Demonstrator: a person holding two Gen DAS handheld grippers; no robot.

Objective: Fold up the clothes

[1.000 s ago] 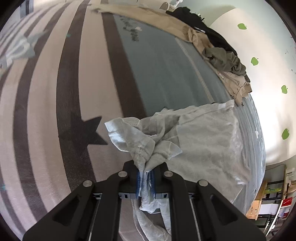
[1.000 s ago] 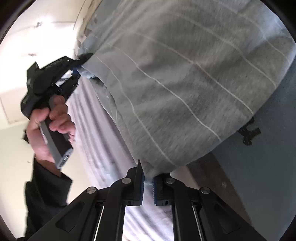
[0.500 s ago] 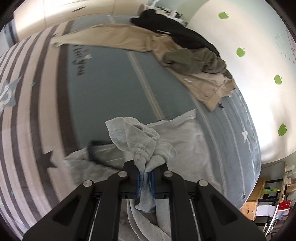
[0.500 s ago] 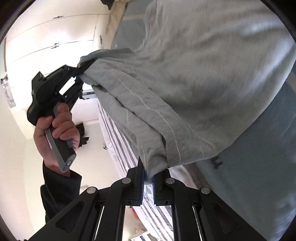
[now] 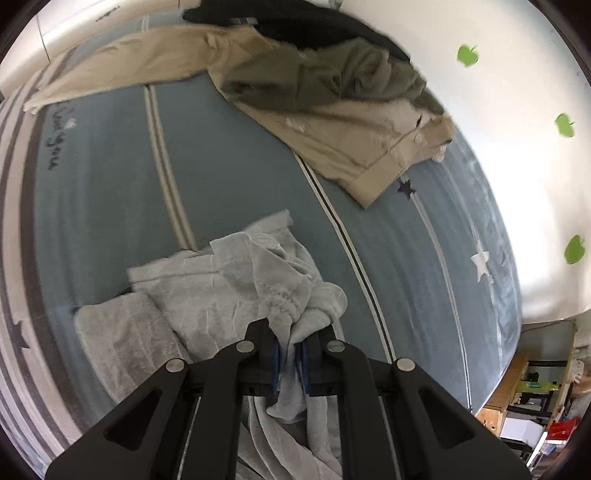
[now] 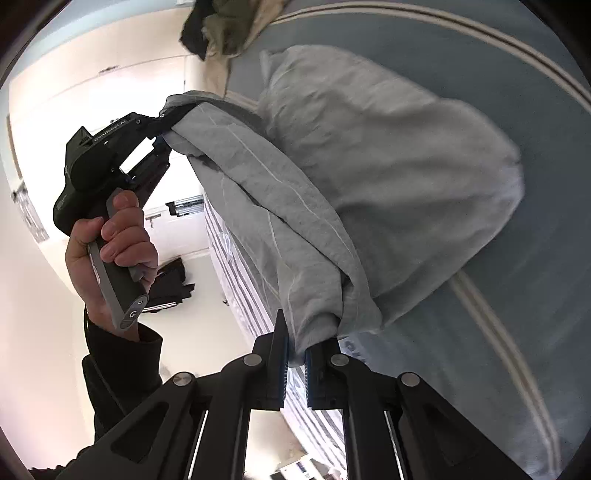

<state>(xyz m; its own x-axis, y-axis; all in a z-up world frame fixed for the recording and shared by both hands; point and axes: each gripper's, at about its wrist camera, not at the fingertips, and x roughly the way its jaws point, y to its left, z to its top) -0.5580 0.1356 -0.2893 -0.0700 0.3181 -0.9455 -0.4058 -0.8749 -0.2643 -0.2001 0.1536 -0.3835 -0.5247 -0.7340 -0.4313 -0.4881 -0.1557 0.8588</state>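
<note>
The light grey garment (image 5: 236, 295) is held off the blue bedspread (image 5: 110, 177) at two points, with part of it resting on the bedspread below. The left gripper (image 5: 290, 360) is clenched on a bunched, gathered edge of the garment, the cloth squeezed between its blue pads and spilling out on both sides. The right gripper (image 6: 295, 363) is likewise clamped on a fold of the same garment (image 6: 388, 177), whose thin pale stripes run along the stretch of cloth between the two grippers. In the right wrist view the left gripper (image 6: 162, 122) appears at the far end of that stretch, held by a hand (image 6: 110, 254) in a dark sleeve (image 6: 122, 365). Beyond the garment, toward the far edge of the bedspread, lies a pile of other clothes: tan trousers (image 5: 343, 144), an olive-green piece (image 5: 325, 81) on top of them, and something black (image 5: 295, 22) behind. Green apple stickers (image 5: 467, 55) dot the white wall beside the bedspread.
</note>
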